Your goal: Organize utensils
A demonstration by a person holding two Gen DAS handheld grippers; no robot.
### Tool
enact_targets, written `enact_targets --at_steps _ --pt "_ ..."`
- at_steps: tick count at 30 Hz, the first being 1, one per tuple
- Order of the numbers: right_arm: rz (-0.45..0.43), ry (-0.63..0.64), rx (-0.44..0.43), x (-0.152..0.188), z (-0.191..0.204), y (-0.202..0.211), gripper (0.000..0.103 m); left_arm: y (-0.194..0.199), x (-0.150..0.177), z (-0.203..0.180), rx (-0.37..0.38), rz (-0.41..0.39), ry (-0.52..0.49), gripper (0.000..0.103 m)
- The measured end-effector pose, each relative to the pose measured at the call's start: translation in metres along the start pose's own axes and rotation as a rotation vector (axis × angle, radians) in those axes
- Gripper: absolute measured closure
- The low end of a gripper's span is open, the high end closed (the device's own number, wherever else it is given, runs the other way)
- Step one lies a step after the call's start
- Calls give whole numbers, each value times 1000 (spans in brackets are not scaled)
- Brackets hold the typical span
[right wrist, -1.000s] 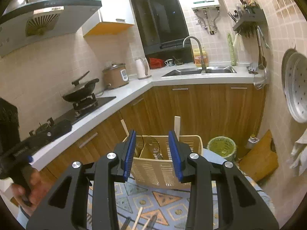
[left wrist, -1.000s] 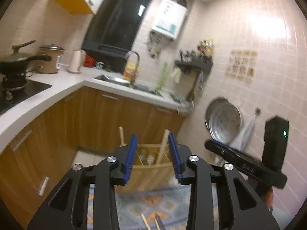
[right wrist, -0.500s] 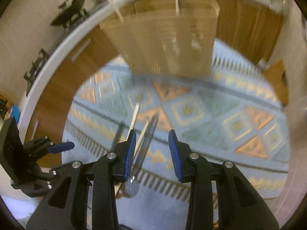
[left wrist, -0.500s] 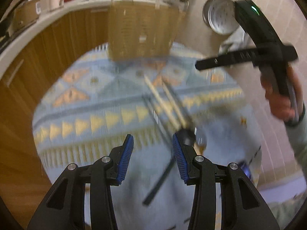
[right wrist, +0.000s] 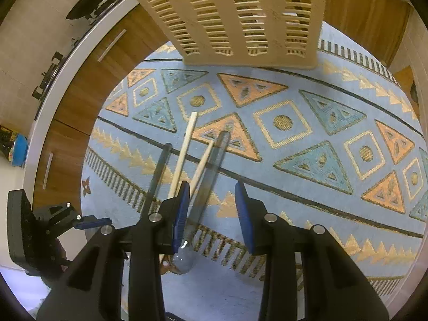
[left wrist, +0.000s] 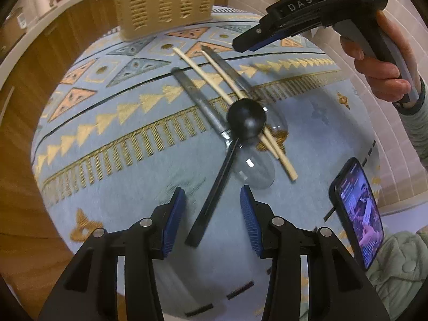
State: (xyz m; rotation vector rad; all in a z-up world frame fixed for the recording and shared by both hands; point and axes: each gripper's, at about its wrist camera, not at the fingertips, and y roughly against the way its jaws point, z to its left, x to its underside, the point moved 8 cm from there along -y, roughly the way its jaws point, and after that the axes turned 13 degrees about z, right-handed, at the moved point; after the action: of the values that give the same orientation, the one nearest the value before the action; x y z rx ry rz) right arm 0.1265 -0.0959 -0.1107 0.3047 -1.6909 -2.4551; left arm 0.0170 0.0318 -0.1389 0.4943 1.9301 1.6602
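Note:
A pile of utensils lies on a round table with a blue patterned cloth (left wrist: pixel 112 144): a black ladle (left wrist: pixel 244 119) with its long handle towards me, two wooden chopsticks (left wrist: pixel 214 80), and two clear-bowled spoons with grey handles (left wrist: pixel 198 99). My left gripper (left wrist: pixel 211 216) is open, just above the end of the ladle's handle. My right gripper (right wrist: pixel 211 211) is open, low over the grey spoon handle (right wrist: pixel 211 165) and the chopsticks (right wrist: pixel 184 152). A beige slotted utensil basket (right wrist: pixel 240 18) stands at the table's far side; it also shows in the left wrist view (left wrist: pixel 165 2).
A phone (left wrist: pixel 358 214) stands propped at the table's right edge. Wooden kitchen cabinets (right wrist: pixel 80 88) and a white counter curve round the left. The right gripper's body (left wrist: pixel 307 10) hangs over the table's far right in the left wrist view.
Both grippers have tilted down from looking across the kitchen to looking at the table and moved closer to the utensil pile. Both stay open.

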Motion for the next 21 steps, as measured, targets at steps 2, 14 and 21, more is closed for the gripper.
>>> enact_targets --at_steps 2,14,21 --pt "6 0 2 1 0 -1 71 -1 -8 1 -19 4 -4 68" --pt "115 18 34 7 14 -32 71 4 -34 40 13 -86 271 97" --pt "84 69 224 9 30 -38 71 6 -48 69 99 -125 405 97"
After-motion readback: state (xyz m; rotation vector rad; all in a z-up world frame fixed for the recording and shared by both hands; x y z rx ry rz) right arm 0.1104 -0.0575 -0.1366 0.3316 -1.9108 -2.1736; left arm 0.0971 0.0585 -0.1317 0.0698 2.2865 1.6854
